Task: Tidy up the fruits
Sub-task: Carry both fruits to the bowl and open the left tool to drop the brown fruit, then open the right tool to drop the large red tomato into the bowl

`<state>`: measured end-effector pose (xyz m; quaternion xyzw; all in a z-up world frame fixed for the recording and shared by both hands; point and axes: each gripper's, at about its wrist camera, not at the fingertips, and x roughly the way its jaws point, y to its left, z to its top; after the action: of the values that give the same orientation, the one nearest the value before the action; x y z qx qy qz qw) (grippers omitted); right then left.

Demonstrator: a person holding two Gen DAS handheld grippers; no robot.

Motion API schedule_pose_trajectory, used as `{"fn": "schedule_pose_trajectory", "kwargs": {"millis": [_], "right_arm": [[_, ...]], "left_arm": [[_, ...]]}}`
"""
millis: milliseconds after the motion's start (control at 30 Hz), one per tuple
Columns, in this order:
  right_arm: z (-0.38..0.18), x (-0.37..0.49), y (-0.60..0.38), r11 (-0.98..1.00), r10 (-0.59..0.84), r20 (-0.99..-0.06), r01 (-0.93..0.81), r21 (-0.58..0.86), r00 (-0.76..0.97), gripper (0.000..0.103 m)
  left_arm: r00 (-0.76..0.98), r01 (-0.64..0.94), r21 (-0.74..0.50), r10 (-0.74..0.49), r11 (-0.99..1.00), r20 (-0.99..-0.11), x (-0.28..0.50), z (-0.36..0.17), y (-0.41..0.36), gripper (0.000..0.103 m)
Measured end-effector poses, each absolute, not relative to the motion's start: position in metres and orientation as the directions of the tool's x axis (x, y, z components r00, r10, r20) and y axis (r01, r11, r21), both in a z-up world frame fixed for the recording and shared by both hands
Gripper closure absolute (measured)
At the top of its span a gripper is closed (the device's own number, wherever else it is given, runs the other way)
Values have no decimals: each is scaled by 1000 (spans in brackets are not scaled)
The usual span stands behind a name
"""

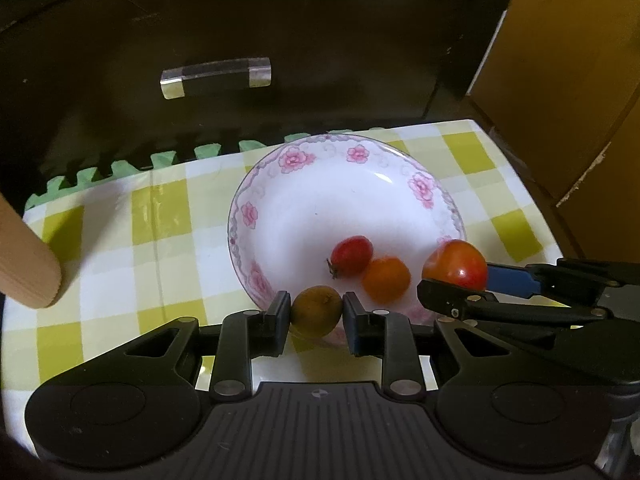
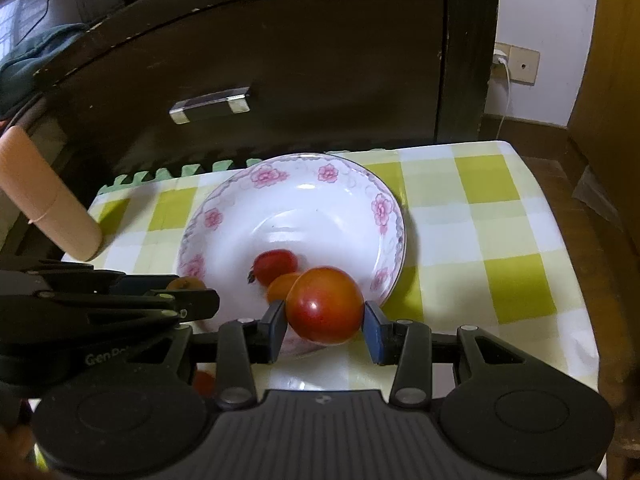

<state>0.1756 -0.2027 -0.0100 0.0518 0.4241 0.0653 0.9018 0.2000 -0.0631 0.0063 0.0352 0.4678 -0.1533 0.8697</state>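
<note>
A white plate with a pink flower rim (image 1: 304, 156) (image 2: 280, 172) sits on the yellow checked cloth. Inside it lie a small red fruit (image 1: 352, 255) (image 2: 276, 266) and a small orange fruit (image 1: 386, 280) (image 2: 282, 285), touching each other. My left gripper (image 1: 316, 312) is shut on a small olive-brown fruit (image 1: 316, 311) over the plate's near rim. My right gripper (image 2: 325, 320) is shut on a larger red-orange fruit (image 2: 325, 304) (image 1: 455, 265), held above the plate's near right rim. In the right wrist view the left gripper (image 2: 188, 292) shows at the left with the olive-brown fruit (image 2: 186, 282) barely visible.
A tan cylinder (image 1: 24, 264) (image 2: 48, 200) rests on the cloth's left side. Behind the table stands a dark cabinet with a clear handle (image 1: 216, 77) (image 2: 210, 105). Brown furniture (image 1: 568, 80) rises at the right. A red fruit (image 2: 204, 384) lies on the cloth below the right gripper.
</note>
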Motion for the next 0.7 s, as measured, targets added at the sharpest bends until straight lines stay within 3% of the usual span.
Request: {"fn": "schedule_pose_trajectory", "kwargs": {"millis": [267,700], "right_arm": [[-15,193,-204,983,178,-754,-73,171,633,63],[-3,194,-208,978,189,-728,-64,197,659,62]], "left_arm": [[509,281,-88,-226,956,-830,214,2,-60,67],[546,273,-79,-223,959,-808,208,19,-55,46]]}}
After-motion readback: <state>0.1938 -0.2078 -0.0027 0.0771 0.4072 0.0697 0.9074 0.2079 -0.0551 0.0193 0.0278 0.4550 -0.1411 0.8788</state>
